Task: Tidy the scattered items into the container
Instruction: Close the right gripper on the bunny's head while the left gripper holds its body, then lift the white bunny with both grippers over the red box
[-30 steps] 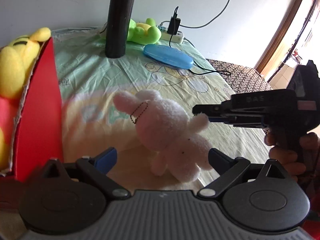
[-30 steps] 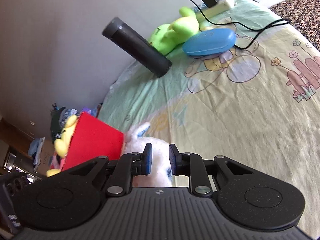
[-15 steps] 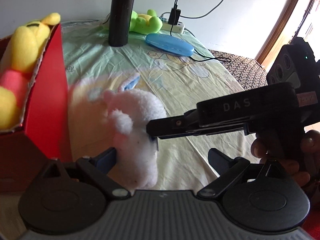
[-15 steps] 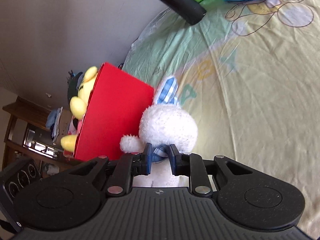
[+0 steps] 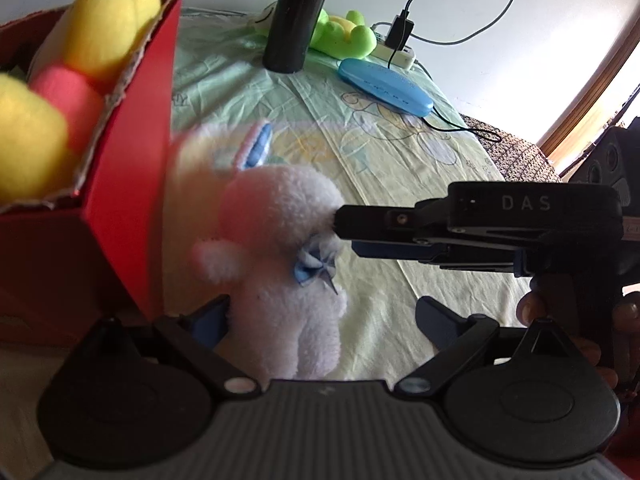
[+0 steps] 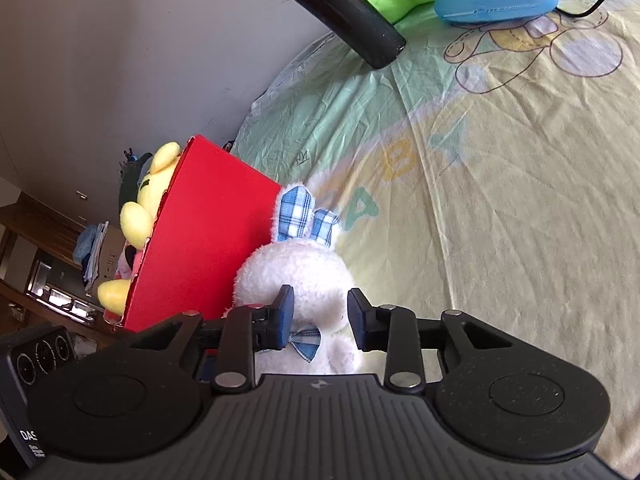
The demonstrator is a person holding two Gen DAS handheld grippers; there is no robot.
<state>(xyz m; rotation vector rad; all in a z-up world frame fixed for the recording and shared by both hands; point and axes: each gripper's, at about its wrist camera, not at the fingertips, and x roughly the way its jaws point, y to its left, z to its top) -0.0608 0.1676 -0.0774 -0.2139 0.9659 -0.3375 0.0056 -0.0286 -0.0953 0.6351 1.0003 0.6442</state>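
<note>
Plush and white, the rabbit toy point(image 5: 280, 256) is standing upright on the bed sheet point(image 5: 400, 288) in your left wrist view, its long axis running from the feet near the camera up to the blue-checked ears, just beside the outer wall of the red box point(image 5: 132, 184) and not inside it. Your left claw point(image 5: 320, 320) is spread wide with the toy's lower body sitting between its fingers, the left pad close to the fur while the right finger is standing well apart. Your right claw point(image 5: 344, 232) is reaching in from the right at neck height. In your right wrist view, the right claw point(image 6: 320, 316) is opening, its pads flanking the rabbit toy point(image 6: 296, 272) at the bow without pressing it. The red box point(image 6: 208, 240) is lying to the left of the toy, so your left claw looks nearer and better placed for the lift over the box's rim.
</note>
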